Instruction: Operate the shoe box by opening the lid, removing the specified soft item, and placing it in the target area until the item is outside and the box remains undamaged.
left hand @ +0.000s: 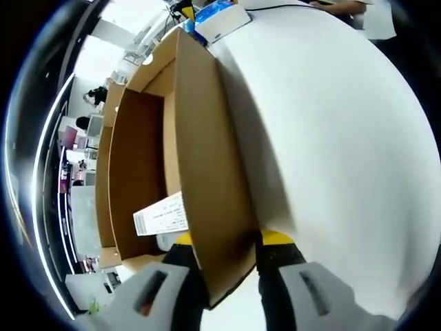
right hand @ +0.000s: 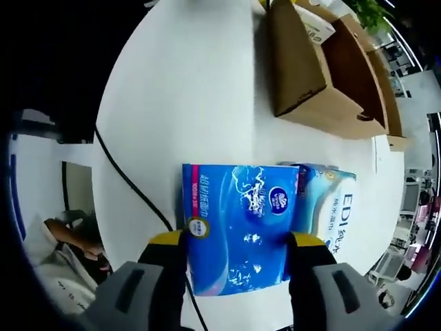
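So in the left gripper view, the left gripper [left hand: 231, 265] comes up from 6 o'clock with its jaws pinched on the edge of the box [left hand: 207, 179] wall, one jaw inside and one outside, yellow pads right against the cardboard. The box is open and brown, running from about 7 o'clock up toward 12, and there's a white label [left hand: 160, 215] stuck inside it near the jaws. It sits on a white table [left hand: 331, 158], and at 12 o'clock there's another blue-and-white pack [left hand: 219, 19] lying past the far end of the box. Over in the right gripper view, the right gripper [right hand: 238, 252] is closed on a blue tissue pack [right hand: 238, 227], jaws squeezing it from both sides at around 6 o'clock. So the soft item is out of the box and held over the table. Just beside it at 3 o'clock is a lighter blue pack [right hand: 329, 200], touching or partly tucked behind, can't tell which. The box shows up at 1 o'clock here, well apart from the pack. A black cable [right hand: 131, 183] runs across the table from 9 o'clock down under the left jaw.
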Demonstrator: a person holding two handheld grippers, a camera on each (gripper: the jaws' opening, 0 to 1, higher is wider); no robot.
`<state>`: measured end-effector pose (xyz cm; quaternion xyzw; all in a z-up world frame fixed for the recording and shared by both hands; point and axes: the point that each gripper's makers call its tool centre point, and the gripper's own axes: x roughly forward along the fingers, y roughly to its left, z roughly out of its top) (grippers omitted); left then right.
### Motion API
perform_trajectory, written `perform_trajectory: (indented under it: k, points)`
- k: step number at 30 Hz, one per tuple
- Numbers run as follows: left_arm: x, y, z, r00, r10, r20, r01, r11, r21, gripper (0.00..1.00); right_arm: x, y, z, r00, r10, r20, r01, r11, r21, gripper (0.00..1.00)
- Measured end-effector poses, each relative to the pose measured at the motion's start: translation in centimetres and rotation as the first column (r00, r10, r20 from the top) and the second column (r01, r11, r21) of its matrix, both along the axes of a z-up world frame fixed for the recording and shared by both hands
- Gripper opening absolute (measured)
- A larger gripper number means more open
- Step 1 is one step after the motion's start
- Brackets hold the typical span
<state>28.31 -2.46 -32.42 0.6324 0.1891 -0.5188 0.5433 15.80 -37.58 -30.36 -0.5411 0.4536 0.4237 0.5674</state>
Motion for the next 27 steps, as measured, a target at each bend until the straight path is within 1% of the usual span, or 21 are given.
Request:
perform_trajectory:
  k: [7,9,10,11,12,14,16,18,19,20,22,23,25,26,27]
  points:
    - [0.0,0.0,-0.1,1.0,0.001,0.001,-0.001,1.0,0.0,0.26,0.2,1.5,2.8,0.997,-0.038,0.06,0.033,0.996,0.079,0.58]
    - [0.0,0.0,-0.1,1.0,0.001,0.001,-0.001,1.0,0.0,0.26,0.9,2.3,3.1,0.994,-0.05,0.095,0.04,0.993,0.114,0.6]
    - [0.0,-0.1,-0.1,1.0,0.003,0.002,-0.003,1.0,0.0,0.26,1.2,2.5,3.1,0.993,-0.053,0.109,0.04,0.992,0.12,0.63]
    - [0.0,-0.1,-0.1,1.0,0.003,0.004,-0.003,1.0,0.002,0.26,1.5,3.0,3.2,0.991,-0.034,0.13,0.018,0.992,0.121,0.65]
    - [0.0,-0.1,-0.1,1.0,0.004,0.006,-0.004,1.0,0.004,0.26,1.6,3.2,3.2,0.99,-0.025,0.135,0.008,0.992,0.123,0.63]
    - [-0.1,0.0,-0.1,1.0,0.0,0.005,0.0,1.0,0.003,0.26,2.4,3.8,3.8,0.986,-0.009,0.167,-0.014,0.991,0.133,0.59]
    - [-0.2,-0.1,-0.1,1.0,-0.004,0.003,0.004,1.0,0.001,0.26,3.3,4.6,4.5,0.981,-0.012,0.191,-0.017,0.989,0.15,0.59]
    - [-0.2,-0.1,-0.1,1.0,-0.004,0.002,0.004,1.0,0.001,0.26,4.8,5.5,5.2,0.975,-0.012,0.223,-0.023,0.988,0.155,0.59]
    - [-0.1,-0.1,-0.1,1.0,-0.005,0.003,0.005,1.0,0.003,0.26,6.0,6.7,5.7,0.968,-0.007,0.251,-0.038,0.984,0.174,0.59]
    - [-0.1,-0.1,-0.1,1.0,-0.006,0.003,0.006,1.0,0.003,0.26,6.7,7.7,5.9,0.963,0.001,0.27,-0.054,0.98,0.189,0.59]
    - [-0.2,-0.1,0.0,1.0,-0.006,0.003,0.006,1.0,0.004,0.26,8.4,10.3,6.5,0.955,0.026,0.294,-0.097,0.968,0.231,0.59]
    - [-0.2,-0.1,0.0,1.0,-0.006,0.003,0.006,1.0,0.003,0.26,8.7,11.0,6.6,0.954,0.031,0.298,-0.107,0.964,0.244,0.59]
    - [-0.2,-0.1,0.0,1.0,-0.006,0.002,0.006,1.0,0.003,0.26,10.7,13.9,7.0,0.947,0.03,0.32,-0.135,0.941,0.312,0.59]
    - [-0.2,-0.1,0.0,1.0,-0.006,0.002,0.006,1.0,0.003,0.26,11.5,15.1,7.0,0.944,0.043,0.328,-0.155,0.934,0.321,0.59]
    - [-0.2,-0.1,0.0,1.0,-0.007,0.002,0.007,1.0,0.003,0.26,12.1,15.7,7.0,0.939,0.052,0.339,-0.165,0.935,0.313,0.6]
